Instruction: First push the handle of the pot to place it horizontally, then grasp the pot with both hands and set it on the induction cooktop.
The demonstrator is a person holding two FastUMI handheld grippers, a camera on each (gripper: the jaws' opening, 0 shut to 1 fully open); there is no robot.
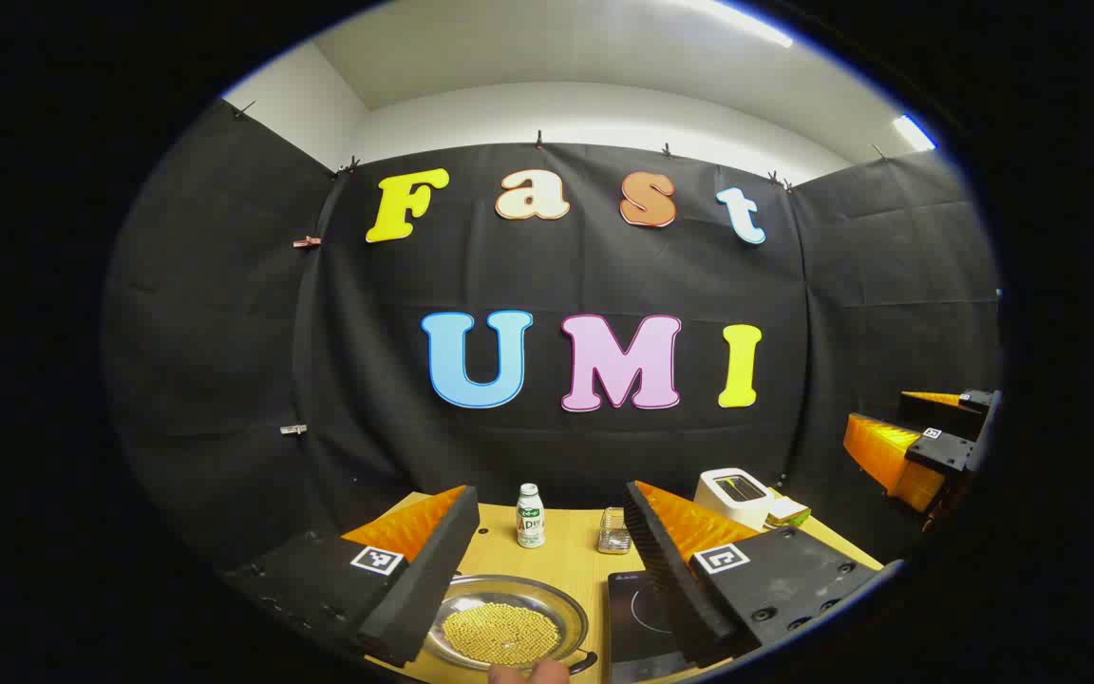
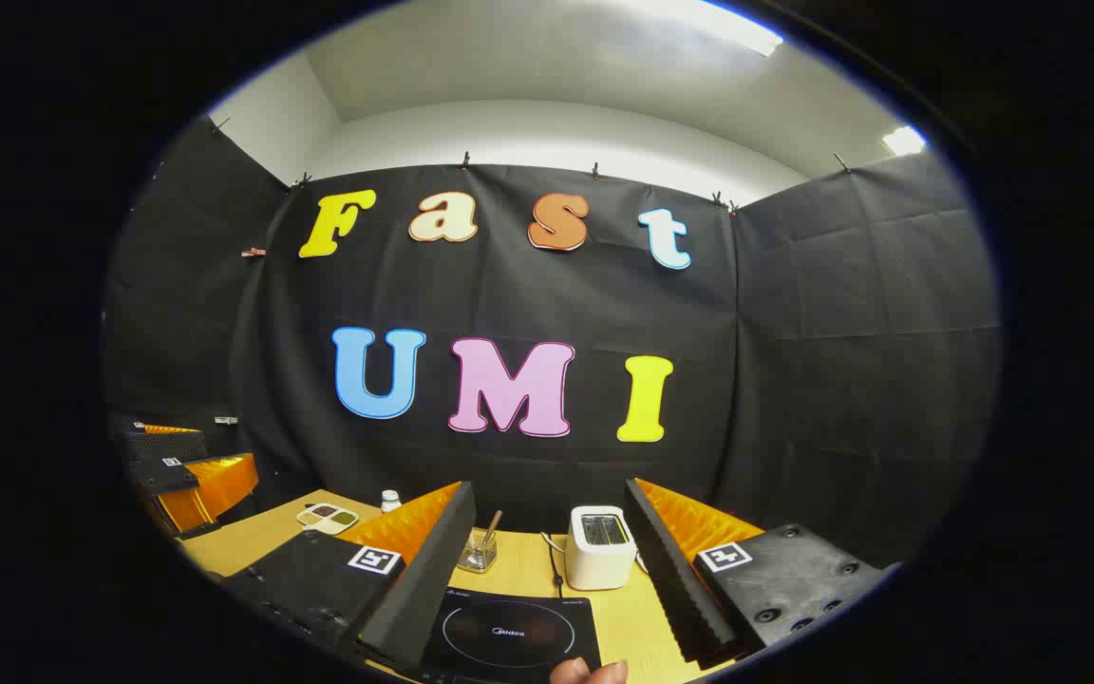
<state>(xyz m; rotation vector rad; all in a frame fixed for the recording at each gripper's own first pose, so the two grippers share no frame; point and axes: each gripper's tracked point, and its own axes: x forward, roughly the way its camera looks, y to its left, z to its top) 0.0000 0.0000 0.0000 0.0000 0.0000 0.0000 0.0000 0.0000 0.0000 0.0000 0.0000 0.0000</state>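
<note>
Black cloth walls close in the booth, and below them we see a pale wooden surface (image 1: 566,556) carrying everything. In the left gripper view, our left claw (image 1: 547,560) hangs above the near edge with its fingers spread wide, gripping nothing. Between those fingers sits the pot (image 1: 506,627), a shallow metal pan filled with small yellow grains; a dark handle stub shows at its near right rim. Just to the right of the pot lies the black induction cooktop (image 1: 637,608), partly covered by the claw's right finger. Farther back stand a small white bottle (image 1: 530,515) and a clear glass cup (image 1: 613,532), with a white toaster (image 1: 735,494) off to the right. The other claw (image 1: 917,442) shows at the far right, held well above the surface.

In the right gripper view, our right claw (image 2: 547,560) is likewise spread apart and empty, with the induction cooktop (image 2: 509,632) lying flat between its fingers. Behind it we see the glass cup (image 2: 480,551) holding a stick, the toaster (image 2: 601,546), and a small divided dish (image 2: 327,516) toward the left. A fingertip (image 2: 590,673) peeks in at the bottom edge.
</note>
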